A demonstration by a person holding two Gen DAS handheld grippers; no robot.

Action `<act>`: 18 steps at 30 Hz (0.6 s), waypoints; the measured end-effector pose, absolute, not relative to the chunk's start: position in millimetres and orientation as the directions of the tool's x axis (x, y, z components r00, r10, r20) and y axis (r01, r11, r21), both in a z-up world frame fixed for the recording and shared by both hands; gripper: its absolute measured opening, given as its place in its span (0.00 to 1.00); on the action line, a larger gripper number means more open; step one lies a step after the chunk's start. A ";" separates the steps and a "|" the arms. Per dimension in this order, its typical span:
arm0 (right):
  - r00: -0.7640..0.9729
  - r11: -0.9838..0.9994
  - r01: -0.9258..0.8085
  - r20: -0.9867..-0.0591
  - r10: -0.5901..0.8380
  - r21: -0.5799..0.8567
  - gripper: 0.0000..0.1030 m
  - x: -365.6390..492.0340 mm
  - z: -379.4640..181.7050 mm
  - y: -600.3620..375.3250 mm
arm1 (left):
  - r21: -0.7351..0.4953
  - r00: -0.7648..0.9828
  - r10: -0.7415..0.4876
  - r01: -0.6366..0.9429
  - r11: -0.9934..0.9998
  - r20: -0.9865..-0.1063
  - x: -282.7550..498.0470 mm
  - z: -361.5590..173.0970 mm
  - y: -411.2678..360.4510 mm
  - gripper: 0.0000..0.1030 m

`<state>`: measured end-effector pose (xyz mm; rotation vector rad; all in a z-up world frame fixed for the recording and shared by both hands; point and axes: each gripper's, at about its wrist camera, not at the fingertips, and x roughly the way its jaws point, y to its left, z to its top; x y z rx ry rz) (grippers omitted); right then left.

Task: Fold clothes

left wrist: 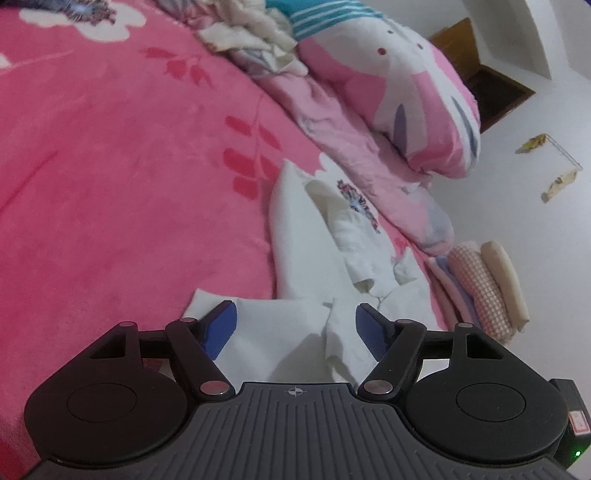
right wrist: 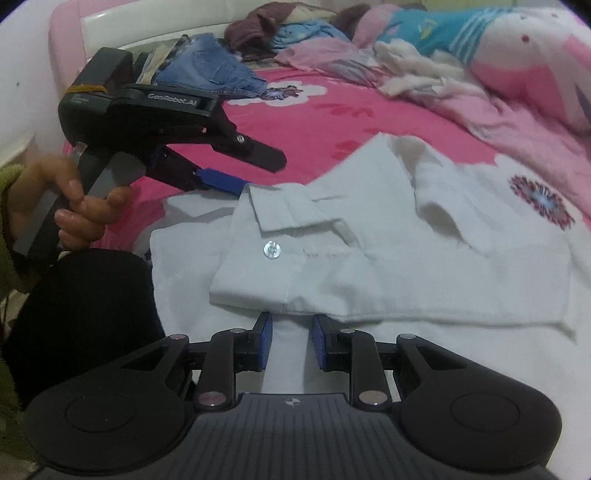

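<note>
A white shirt [left wrist: 306, 240] [right wrist: 406, 266] lies spread on the pink bed, with one sleeve folded across it. The sleeve's cuff and clear button [right wrist: 271, 250] face up. A small flower patch [right wrist: 539, 201] marks the chest. My left gripper [left wrist: 295, 325] stands open wide, low over the shirt's near edge, and white cloth shows between its blue pads. From the right wrist view the left gripper [right wrist: 251, 173] is held in a hand at the shirt's left corner. My right gripper [right wrist: 292, 339] sits just below the cuff's edge, jaws narrowly apart, cloth showing in the gap.
A pink floral blanket [left wrist: 110, 166] covers the bed. Unfolded clothes [right wrist: 295, 33] and jeans [right wrist: 210, 70] are heaped at the far side beside a large pink plush pillow [left wrist: 406, 92]. A folded stack [left wrist: 484, 288] sits at the bed's edge. A person's dark leg [right wrist: 81, 314] is at left.
</note>
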<state>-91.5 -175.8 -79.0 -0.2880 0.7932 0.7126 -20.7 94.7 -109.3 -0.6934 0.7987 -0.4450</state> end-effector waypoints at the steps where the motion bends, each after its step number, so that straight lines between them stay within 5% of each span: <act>1: 0.492 0.735 -0.677 -0.725 0.481 0.027 0.25 -90.3 -79.0 -175.1 | -0.710 0.623 -0.603 0.105 0.696 -0.498 -20.4 -109.9 94.7 0.69; 18: 0.666 0.853 -0.485 -0.551 0.503 0.193 0.25 3.7 -54.8 -207.9 | -0.735 0.624 -0.619 0.104 0.670 -0.476 -19.9 -112.4 98.9 0.69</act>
